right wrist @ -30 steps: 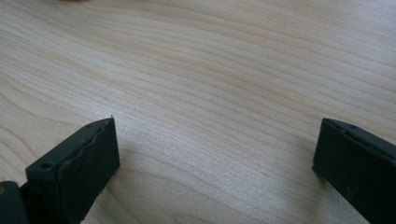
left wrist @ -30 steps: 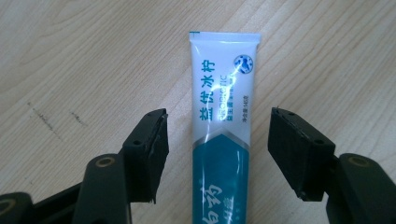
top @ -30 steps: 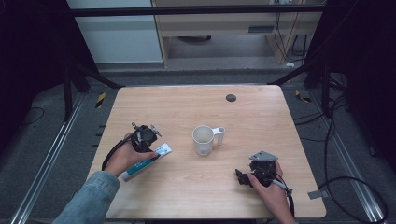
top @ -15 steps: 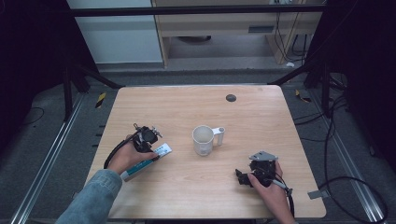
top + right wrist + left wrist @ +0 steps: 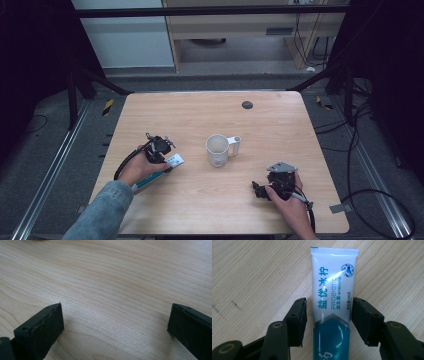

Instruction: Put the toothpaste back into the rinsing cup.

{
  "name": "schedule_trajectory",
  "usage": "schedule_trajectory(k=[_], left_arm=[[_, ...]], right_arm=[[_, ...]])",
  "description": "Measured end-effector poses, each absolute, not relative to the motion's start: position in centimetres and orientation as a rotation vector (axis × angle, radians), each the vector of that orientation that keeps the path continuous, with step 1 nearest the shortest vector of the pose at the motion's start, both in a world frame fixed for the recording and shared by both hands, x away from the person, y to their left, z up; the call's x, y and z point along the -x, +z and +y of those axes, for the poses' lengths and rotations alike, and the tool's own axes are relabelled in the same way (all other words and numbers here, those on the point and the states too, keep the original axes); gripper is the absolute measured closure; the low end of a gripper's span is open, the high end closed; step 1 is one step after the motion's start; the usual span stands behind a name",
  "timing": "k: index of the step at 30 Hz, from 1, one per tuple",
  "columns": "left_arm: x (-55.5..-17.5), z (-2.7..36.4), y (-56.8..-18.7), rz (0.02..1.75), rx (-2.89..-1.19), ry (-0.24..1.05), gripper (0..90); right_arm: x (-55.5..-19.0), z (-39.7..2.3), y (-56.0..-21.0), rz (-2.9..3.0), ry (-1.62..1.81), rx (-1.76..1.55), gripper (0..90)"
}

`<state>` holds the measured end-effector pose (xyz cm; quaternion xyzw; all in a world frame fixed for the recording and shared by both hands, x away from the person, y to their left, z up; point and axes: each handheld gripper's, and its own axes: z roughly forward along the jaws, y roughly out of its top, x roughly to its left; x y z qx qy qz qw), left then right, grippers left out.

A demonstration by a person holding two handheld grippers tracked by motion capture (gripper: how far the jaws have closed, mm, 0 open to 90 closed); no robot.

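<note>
Where the pale wooden table ends, grey floor surrounds it.

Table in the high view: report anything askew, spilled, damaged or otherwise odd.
Nothing stands out. The mug stands upright with no spill around it. The toothpaste tube lies flat and undamaged on the table, between the left claw's jaws, which have just been closing but do not yet touch it. The right claw is open over bare wood.
</note>
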<state>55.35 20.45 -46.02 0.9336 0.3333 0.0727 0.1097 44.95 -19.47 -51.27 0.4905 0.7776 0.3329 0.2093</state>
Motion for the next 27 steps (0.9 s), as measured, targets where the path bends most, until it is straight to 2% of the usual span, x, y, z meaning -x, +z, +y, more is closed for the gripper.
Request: schedule_trajectory(k=[10,23,27], left_arm=[[-55.42,20.57,-46.24,0.979,-2.748,0.179,52.0],[-55.39,20.45,-46.33,0.997,-2.743,0.177,54.6],[-55.34,20.37,-46.27,0.995,-2.745,0.173,58.8]], right_arm=[[-44.96,-19.47,-51.27,2.163,0.926,-1.365,0.5],[-44.95,-19.46,-51.27,2.163,0.926,-1.365,0.5],[-44.96,-19.47,-51.28,2.163,0.926,-1.364,0.5]])
